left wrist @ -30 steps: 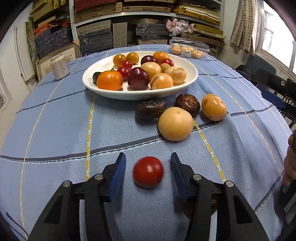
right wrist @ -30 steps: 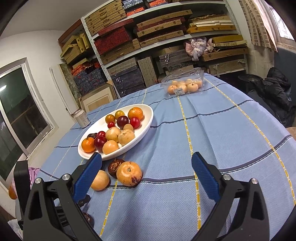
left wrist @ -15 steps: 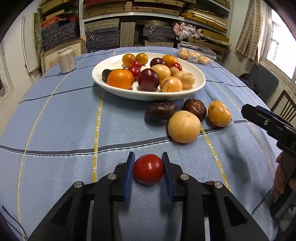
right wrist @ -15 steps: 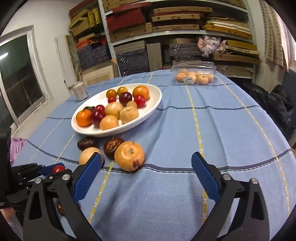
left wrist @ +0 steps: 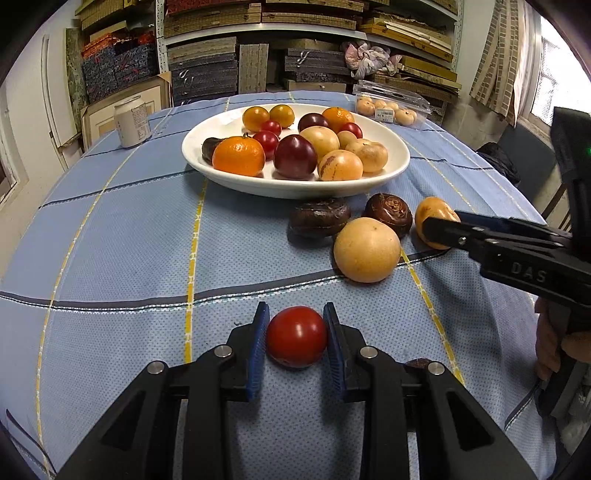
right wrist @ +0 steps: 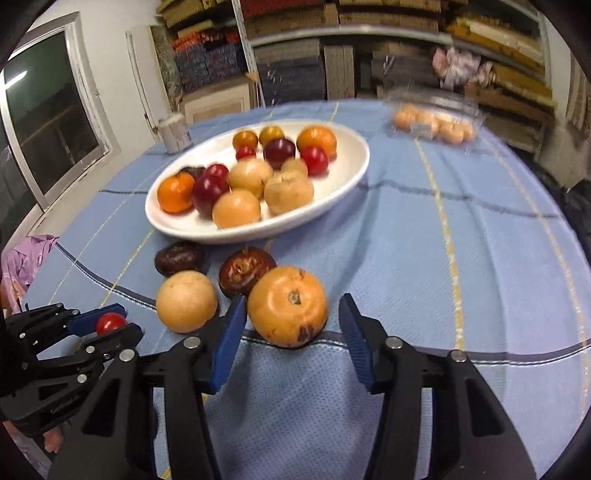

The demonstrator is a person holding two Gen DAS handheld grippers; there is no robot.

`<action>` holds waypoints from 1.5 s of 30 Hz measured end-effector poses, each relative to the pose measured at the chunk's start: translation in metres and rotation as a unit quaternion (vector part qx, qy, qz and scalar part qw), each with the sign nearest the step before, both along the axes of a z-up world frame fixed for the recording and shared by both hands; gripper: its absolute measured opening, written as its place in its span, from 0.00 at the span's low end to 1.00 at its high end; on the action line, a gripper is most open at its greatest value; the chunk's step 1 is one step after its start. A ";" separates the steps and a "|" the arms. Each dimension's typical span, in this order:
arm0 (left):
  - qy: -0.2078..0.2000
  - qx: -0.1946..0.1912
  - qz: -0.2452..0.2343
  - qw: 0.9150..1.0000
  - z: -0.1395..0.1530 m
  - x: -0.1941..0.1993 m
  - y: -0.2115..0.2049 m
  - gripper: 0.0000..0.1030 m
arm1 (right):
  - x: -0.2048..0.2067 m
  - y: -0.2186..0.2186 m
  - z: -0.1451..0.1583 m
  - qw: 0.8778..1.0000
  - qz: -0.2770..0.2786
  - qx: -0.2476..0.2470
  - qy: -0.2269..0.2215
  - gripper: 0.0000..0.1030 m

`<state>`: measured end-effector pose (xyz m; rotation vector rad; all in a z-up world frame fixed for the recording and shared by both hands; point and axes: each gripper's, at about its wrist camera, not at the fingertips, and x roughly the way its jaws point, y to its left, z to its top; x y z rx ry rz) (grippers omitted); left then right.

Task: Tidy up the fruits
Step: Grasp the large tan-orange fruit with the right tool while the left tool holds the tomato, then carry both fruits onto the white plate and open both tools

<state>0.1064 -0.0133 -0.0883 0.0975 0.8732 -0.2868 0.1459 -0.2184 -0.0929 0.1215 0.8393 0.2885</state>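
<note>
Nearest the left wrist camera, the left hand-held gripper (left wrist: 296, 341) is closed on a small red tomato (left wrist: 296, 341), both blue pads pressed to its sides; the tomato rests on the blue-checked tabletop (left wrist: 129, 251). Nearest the right wrist camera, the right hand-held gripper (right wrist: 291, 328) straddles an orange-yellow fruit (right wrist: 287, 306); its jaws have just been closing, the left pad at or very near the skin, the right pad with a clear gap, so the fruit lies between them ungripped. Just beside this fruit lie a pale yellow round fruit (left wrist: 366, 249), a dark brown ridged fruit (left wrist: 388, 213) and a second dark fruit (left wrist: 319, 222), all on the cloth in front of the dish. Farther back stands a white oval dish (left wrist: 295, 186) filled with mandarins, red tomatoes, plums and yellow fruits. Beyond it are a pale can (left wrist: 132, 120) on the left and a clear plastic punnet (left wrist: 391, 105) of small orange fruits on the right. Shelves (left wrist: 306, 26) of stacked boxes close the background.
</note>
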 end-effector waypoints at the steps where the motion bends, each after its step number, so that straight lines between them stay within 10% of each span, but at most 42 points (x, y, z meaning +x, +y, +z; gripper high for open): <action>1: 0.000 0.000 0.000 1.000 0.000 0.000 0.000 0.29 | 0.001 -0.001 -0.001 1.000 0.000 0.004 0.003 0.48; 26: -0.073 0.011 0.010 0.997 0.032 -0.002 0.000 0.29 | -0.040 -0.019 0.029 0.996 -0.007 0.066 -0.065 0.42; 36: -0.114 -0.023 0.082 0.990 0.099 0.101 0.013 0.29 | 0.020 -0.021 0.118 0.987 -0.032 0.070 -0.144 0.42; 45: -0.097 0.012 0.117 0.988 0.083 0.188 0.008 0.29 | 0.116 0.032 0.082 0.996 -0.006 0.022 -0.090 0.42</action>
